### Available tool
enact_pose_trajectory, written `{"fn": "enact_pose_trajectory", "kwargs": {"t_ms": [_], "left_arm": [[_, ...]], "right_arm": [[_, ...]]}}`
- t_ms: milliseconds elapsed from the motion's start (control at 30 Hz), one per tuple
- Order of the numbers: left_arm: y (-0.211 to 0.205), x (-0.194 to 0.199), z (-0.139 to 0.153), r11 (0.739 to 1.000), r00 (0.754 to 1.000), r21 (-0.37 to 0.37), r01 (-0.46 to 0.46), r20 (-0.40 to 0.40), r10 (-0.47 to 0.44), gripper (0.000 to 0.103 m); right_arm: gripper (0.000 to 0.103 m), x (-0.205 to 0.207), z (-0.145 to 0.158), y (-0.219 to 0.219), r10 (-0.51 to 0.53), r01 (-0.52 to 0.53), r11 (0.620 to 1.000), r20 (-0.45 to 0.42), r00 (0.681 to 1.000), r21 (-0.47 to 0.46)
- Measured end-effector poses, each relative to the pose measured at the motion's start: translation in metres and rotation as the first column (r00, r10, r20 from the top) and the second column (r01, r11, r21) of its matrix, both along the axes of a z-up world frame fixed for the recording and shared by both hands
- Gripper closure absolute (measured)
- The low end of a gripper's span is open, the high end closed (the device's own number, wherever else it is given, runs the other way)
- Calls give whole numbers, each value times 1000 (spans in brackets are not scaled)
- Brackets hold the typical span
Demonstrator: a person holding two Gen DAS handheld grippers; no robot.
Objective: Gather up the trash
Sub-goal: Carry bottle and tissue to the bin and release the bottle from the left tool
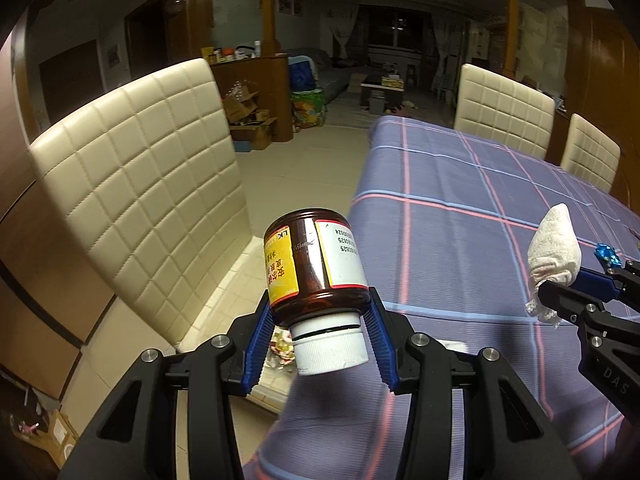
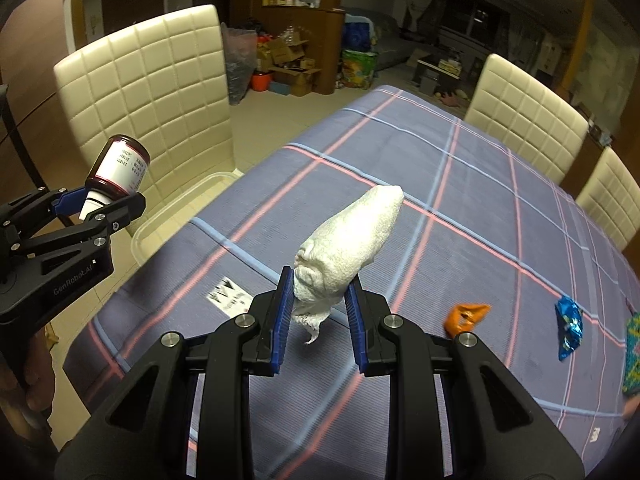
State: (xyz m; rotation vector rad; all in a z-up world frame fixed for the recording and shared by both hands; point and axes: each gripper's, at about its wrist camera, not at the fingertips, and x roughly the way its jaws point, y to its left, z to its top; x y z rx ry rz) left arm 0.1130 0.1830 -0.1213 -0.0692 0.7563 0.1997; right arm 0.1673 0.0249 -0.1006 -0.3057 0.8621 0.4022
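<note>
Table under a purple plaid tablecloth [image 2: 460, 208], pink and pale-blue lines. Cream quilted chair [image 1: 148, 184] just off its left edge, two more cream chairs [image 2: 524, 116] along the far right side. Clear plastic bin [image 2: 176, 216] on the tiled floor [image 1: 304, 152] between left chair and table. Small printed paper slip [image 2: 229, 295] flat on the cloth near the left corner. Far left: wooden cabinet [image 2: 308, 36] with bottles on top, open cardboard boxes [image 2: 292, 64] and an orange bucket [image 2: 262, 80] at its foot. Far back: dark window with curtains [image 1: 396, 32], low coffee table [image 1: 382, 86].
</note>
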Motion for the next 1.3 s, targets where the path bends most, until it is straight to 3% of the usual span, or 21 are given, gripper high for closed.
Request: {"fn": "enact_pose_trajectory", "kwargs": {"t_ms": [700, 1300], "left_arm": [[59, 11, -28, 996, 995, -32, -88, -54, 86, 60], [93, 27, -47, 988, 986, -48, -144, -87, 139, 60]], "right_arm": [[76, 17, -25, 76, 103, -106, 993, -52, 993, -54], [76, 38, -37, 115, 142, -147, 987, -74, 987, -71]]}}
